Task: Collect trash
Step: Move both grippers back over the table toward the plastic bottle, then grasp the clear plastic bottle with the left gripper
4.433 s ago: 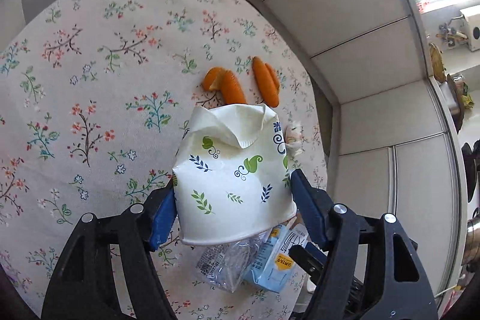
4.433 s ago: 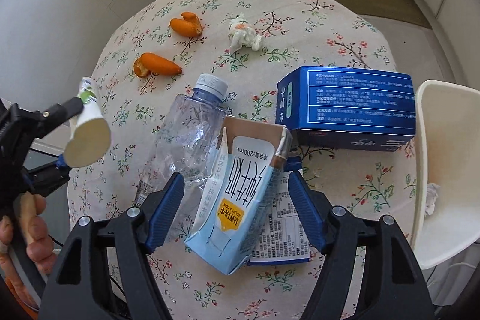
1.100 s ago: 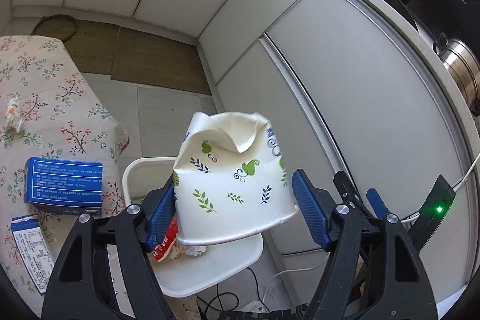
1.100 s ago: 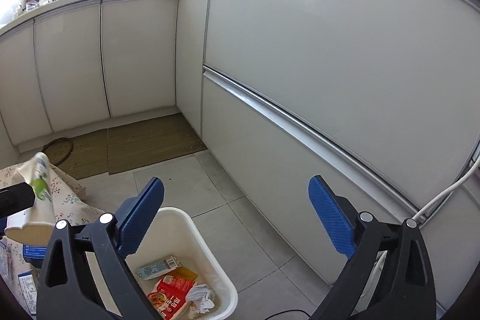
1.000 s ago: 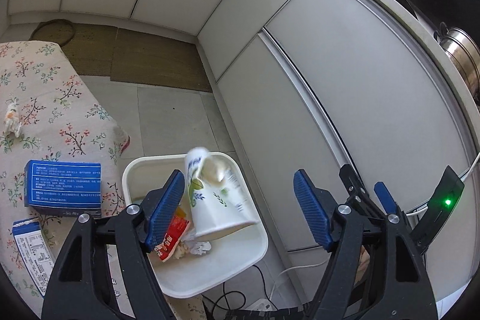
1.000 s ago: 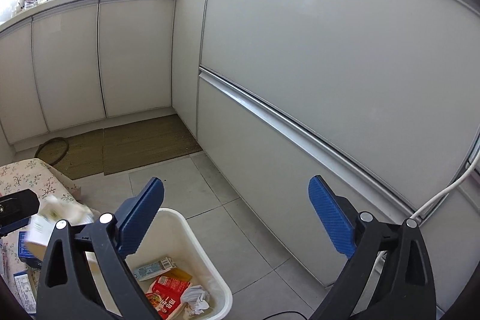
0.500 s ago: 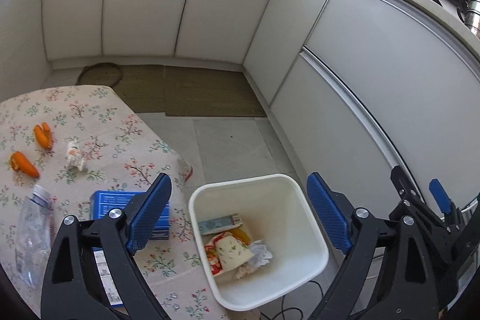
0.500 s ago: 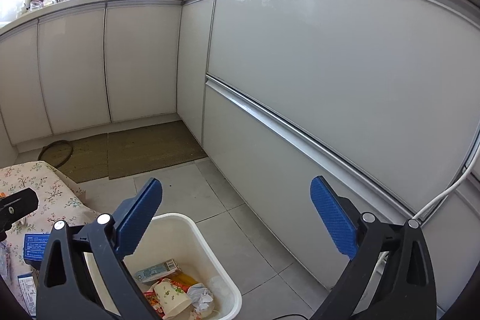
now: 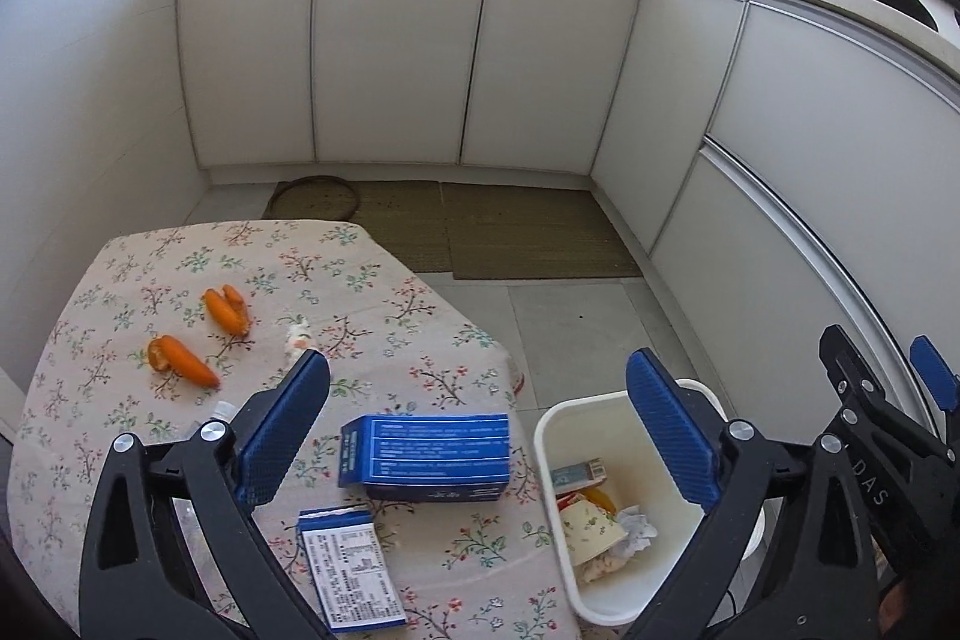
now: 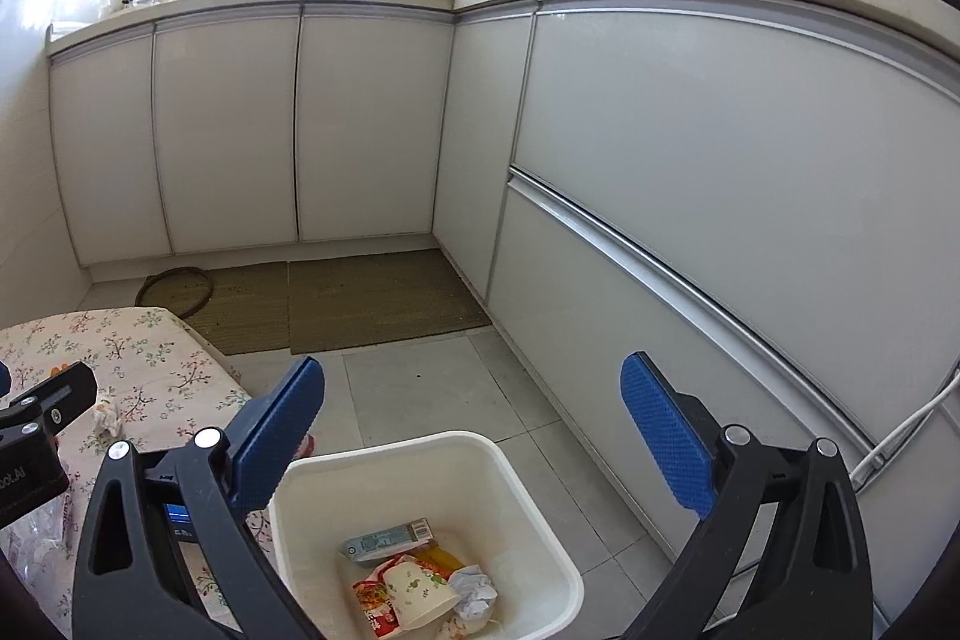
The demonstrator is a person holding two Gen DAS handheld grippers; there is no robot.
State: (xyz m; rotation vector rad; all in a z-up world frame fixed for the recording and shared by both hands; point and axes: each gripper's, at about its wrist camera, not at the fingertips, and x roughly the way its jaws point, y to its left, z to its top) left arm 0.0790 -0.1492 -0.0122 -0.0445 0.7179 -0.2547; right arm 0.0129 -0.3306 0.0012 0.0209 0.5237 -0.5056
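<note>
**Desk:** Beside the white kitchen cabinets, what is in the shot?

**Photographer:** Two hand-held tools above a small counter (image 9: 372,280) draped in a floral cloth, with a white trash bin (image 9: 543,436) on the tiled floor just off its corner. The left gripper (image 9: 477,421) has its blue-padded jaws opening wide, with nothing between them. The right gripper (image 10: 471,427) likewise stands wide open and empty, hanging over the bin.

**Desk:** And the trash itself?

**Photographer:** Part of it is already in the bin. A crushed paper cup (image 10: 417,601) with a green leaf print lies on its side at the bottom, touching a red wrapper (image 10: 372,604); a crumpled white tissue (image 10: 474,601) sits just beside it and a small flat carton (image 10: 387,541) lies behind.

**Desk:** What is on the counter?

**Photographer:** A blue box (image 9: 426,454) lies flat near the edge closest to the bin. A milk carton (image 9: 351,574) lies just in front of it, label side up. Two pieces of orange peel (image 9: 228,310) sit well apart from the box, toward the far side, with a small wad of paper (image 9: 298,337) between them and the box. A clear plastic bottle (image 9: 219,409) is mostly hidden behind the left gripper's finger; only its cap end shows.

**Desk:** Anything of the person?

**Photographer:** Nothing I can make out for certain.
</note>
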